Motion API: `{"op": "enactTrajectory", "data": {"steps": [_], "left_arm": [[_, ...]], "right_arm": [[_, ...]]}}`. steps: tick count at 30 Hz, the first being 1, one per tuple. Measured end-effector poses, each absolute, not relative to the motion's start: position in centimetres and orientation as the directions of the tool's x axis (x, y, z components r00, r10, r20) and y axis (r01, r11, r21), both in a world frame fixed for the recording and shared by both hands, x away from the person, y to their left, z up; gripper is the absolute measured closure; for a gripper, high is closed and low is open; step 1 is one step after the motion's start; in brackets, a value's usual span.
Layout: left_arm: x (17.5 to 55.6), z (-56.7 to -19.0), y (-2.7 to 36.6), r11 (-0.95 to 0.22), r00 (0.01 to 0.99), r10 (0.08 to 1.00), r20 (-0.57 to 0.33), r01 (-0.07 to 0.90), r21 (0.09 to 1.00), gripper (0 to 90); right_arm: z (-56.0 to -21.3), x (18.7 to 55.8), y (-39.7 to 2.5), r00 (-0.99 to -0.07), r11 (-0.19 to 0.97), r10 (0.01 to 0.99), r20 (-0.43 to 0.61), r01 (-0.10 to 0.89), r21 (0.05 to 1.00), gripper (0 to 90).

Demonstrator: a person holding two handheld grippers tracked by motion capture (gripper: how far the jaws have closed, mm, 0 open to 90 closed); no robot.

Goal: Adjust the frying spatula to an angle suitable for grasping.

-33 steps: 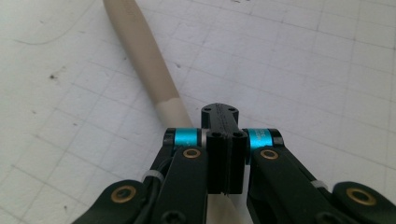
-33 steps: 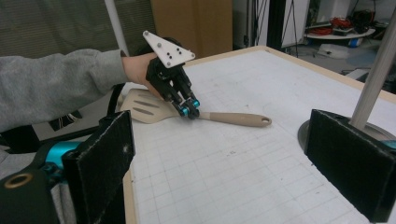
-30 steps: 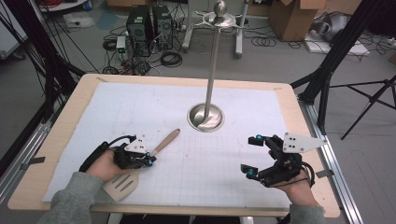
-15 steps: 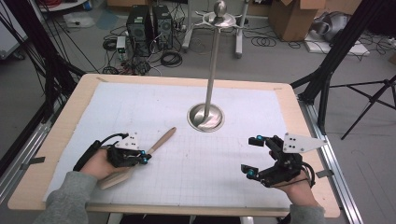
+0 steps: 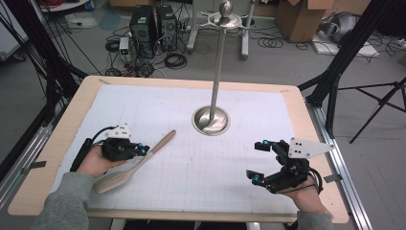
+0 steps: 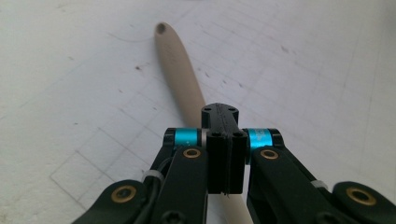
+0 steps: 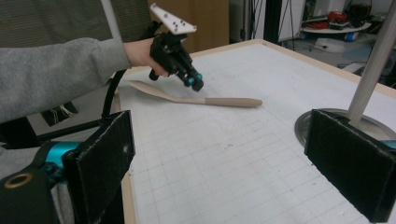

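A light wooden spatula (image 5: 143, 158) lies slanted on the white grid mat (image 5: 191, 167), with its blade toward the person and its holed handle tip (image 6: 161, 29) pointing away. My left gripper (image 5: 143, 151) is shut, its pads pressed together right over the middle of the handle (image 6: 182, 70). The handle runs underneath them, not between them. In the right gripper view the left gripper (image 7: 195, 84) hovers just above the spatula (image 7: 210, 101). My right gripper (image 5: 257, 161) rests at the mat's right front, wide open and empty, its fingers (image 7: 348, 163) framing bare mat.
A metal stand with a tall pole (image 5: 216, 72) and a round base (image 5: 210, 120) rises from the middle of the mat; its base (image 7: 303, 123) lies just beyond my right jaw. The wooden table rim (image 5: 297, 110) borders the mat. Cables and boxes lie on the floor behind.
The spatula has rolled and swung under the left gripper: its blade went edge-on, then flatter again, and the handle tip shifted slightly left. The right gripper has stayed put.
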State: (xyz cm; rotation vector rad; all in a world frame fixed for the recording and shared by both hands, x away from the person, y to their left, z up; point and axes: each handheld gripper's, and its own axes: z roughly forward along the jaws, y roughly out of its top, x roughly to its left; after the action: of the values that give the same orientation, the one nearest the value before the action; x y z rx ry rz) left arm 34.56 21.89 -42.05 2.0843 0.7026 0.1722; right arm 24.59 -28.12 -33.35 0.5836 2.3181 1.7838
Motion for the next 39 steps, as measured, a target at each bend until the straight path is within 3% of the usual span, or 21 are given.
{"op": "enactTrajectory", "data": {"steps": [15, 39], "left_arm": [[36.3, -43.6, 19.7, -0.551, 0.833, 0.550, -0.066, 0.421, 0.720, 89.6], [36.0, -43.6, 15.8, -0.656, 0.924, 0.380, 0.041, 0.238, 0.716, 89.6]], "right_arm": [[-33.4, 23.2, -30.1, -0.892, 0.178, 0.436, 0.119, 0.216, 0.960, 7.5], [-33.6, 22.4, -30.9, -0.879, 0.165, 0.458, 0.129, 0.227, 0.960, 7.5]]}}
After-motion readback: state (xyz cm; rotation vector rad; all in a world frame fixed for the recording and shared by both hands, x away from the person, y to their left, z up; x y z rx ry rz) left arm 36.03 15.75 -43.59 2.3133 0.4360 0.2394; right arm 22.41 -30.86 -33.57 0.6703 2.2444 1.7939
